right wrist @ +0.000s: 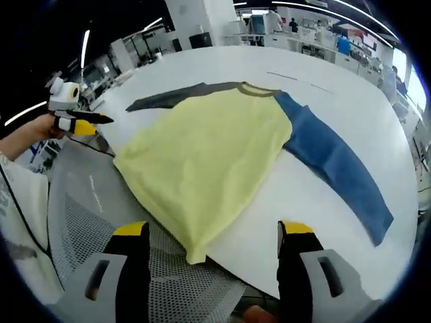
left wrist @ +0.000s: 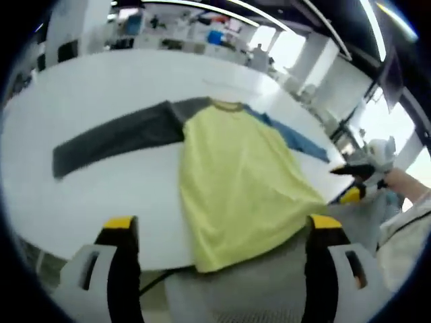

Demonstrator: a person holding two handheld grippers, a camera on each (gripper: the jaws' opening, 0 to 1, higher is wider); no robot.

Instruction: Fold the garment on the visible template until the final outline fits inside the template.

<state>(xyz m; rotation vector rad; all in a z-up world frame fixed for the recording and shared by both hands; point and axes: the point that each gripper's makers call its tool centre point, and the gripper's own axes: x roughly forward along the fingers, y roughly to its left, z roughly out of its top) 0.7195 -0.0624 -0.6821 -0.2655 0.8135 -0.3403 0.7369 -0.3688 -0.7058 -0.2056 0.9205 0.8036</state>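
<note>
A yellow shirt lies spread flat on a white table, collar pointing away from the person and hem hanging a little over the near edge. It has 2 long sleeves: a dark grey sleeve stretched out to the left and a blue sleeve stretched out to the right.

In the left gripper view, the left hand-held gripper is held above the near table edge with its 2 yellow-tipped jaws wide apart and nothing between them. The shirt's hem lies just beyond and between the jaws, not touched. The right hand-held gripper appears at the right edge, beside the shirt's lower corner and clear of the fabric.

In the right gripper view, the right hand-held gripper also has its jaws spread and empty, with the shirt's lower corner between them, just ahead. A grey mesh chair back sits below the table edge. The left hand-held gripper shows at far left, held by a hand, apart from the shirt.
</note>
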